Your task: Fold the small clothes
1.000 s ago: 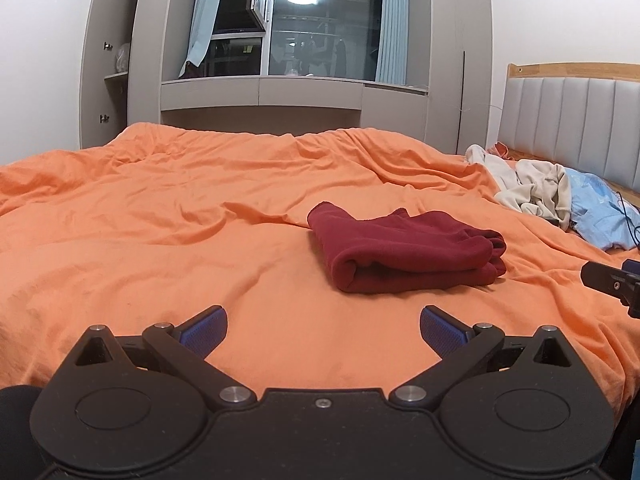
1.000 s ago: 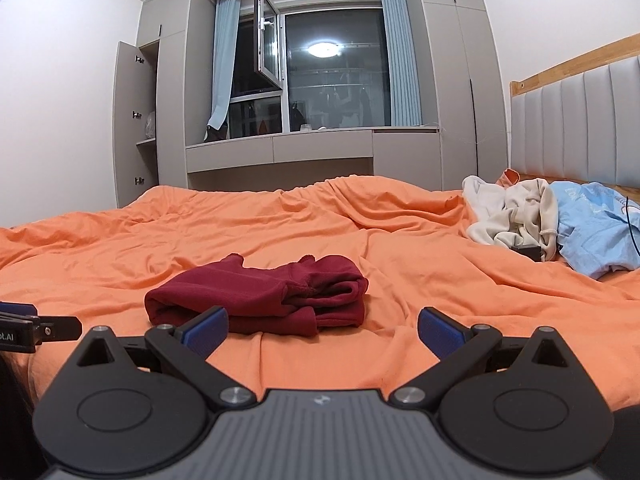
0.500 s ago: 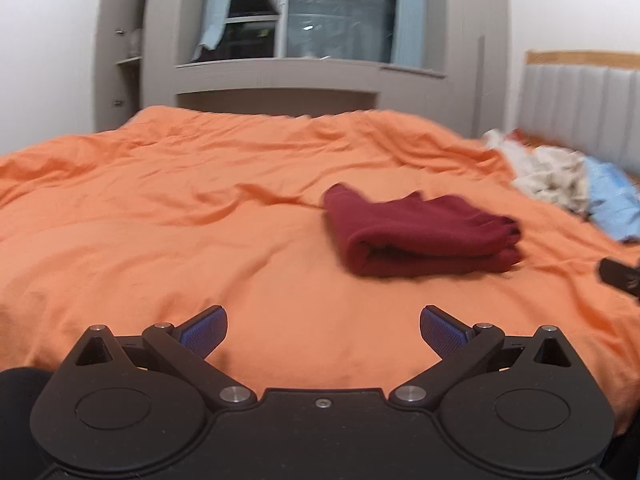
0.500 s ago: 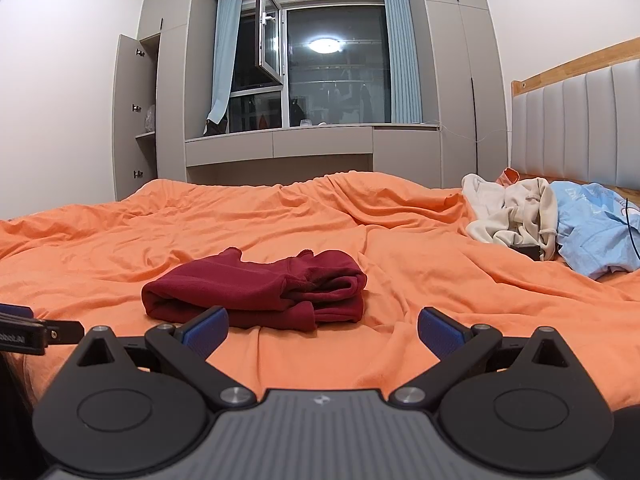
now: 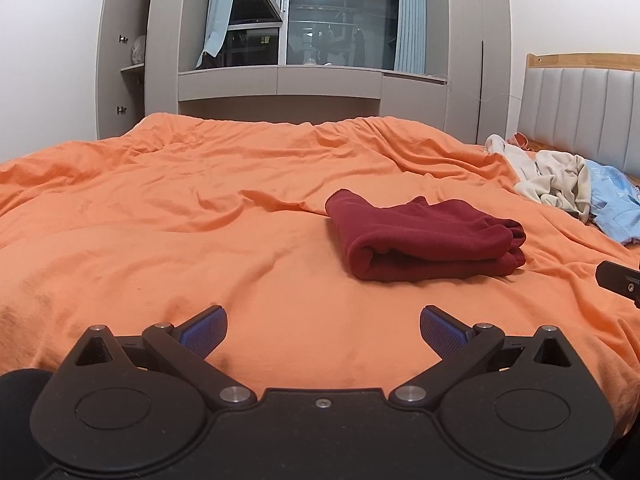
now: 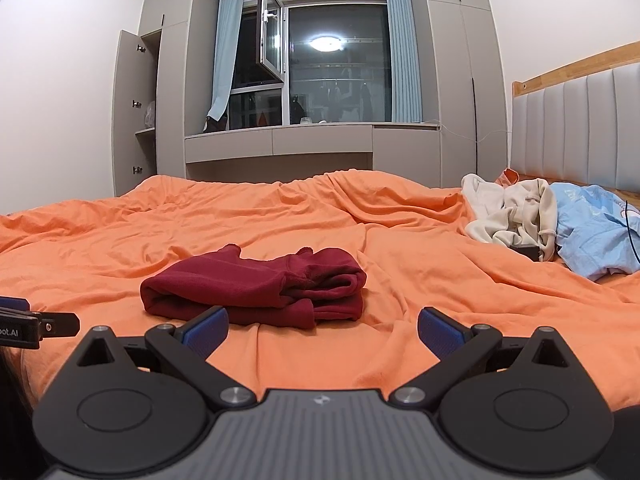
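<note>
A dark red garment (image 5: 424, 240) lies folded in a thick bundle on the orange bed cover (image 5: 200, 240). It also shows in the right wrist view (image 6: 260, 288), just beyond the left finger. My left gripper (image 5: 323, 330) is open and empty, held over the cover short of the garment. My right gripper (image 6: 322, 330) is open and empty, close in front of the garment. Each gripper's tip shows at the edge of the other's view: the right one (image 5: 618, 282) and the left one (image 6: 36, 324).
A heap of cream clothes (image 6: 512, 216) and a light blue garment (image 6: 592, 232) lie by the padded headboard (image 6: 580, 120) at the right. Grey wardrobes and a window (image 6: 336, 80) stand beyond the bed's far edge.
The left wrist view swung up and back, with brief blur; the red garment now sits a little further right in it. The right gripper edged slightly nearer the garment. Both grippers stayed open.
</note>
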Action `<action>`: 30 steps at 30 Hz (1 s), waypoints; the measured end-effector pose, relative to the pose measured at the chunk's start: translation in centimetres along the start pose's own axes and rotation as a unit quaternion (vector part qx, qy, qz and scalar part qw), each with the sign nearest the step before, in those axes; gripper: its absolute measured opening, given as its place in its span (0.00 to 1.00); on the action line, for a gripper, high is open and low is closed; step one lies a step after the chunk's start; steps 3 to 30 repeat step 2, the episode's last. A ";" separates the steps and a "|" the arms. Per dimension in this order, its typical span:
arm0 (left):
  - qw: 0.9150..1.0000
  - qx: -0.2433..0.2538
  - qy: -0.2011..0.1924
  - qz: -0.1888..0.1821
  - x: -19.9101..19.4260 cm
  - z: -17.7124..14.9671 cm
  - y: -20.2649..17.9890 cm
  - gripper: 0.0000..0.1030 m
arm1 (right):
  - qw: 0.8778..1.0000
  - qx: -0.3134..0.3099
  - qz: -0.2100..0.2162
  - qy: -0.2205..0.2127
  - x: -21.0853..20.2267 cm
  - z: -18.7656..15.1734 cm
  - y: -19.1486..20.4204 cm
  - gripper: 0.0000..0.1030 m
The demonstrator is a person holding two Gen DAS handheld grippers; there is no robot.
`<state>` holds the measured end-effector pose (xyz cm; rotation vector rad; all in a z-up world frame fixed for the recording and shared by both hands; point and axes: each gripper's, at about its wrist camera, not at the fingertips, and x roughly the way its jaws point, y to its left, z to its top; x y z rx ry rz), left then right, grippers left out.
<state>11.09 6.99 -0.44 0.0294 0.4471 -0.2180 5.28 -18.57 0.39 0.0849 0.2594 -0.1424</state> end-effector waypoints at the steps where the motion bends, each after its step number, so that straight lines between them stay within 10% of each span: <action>1: 1.000 0.002 0.000 0.001 0.0 0.0 -0.1 0.99 | 1.000 0.000 0.000 0.000 0.0 -0.1 -0.1 1.00; 30: 1.000 0.003 0.000 0.003 0.0 0.0 -0.1 0.99 | 1.000 0.000 0.000 0.000 0.0 -0.1 -0.1 1.00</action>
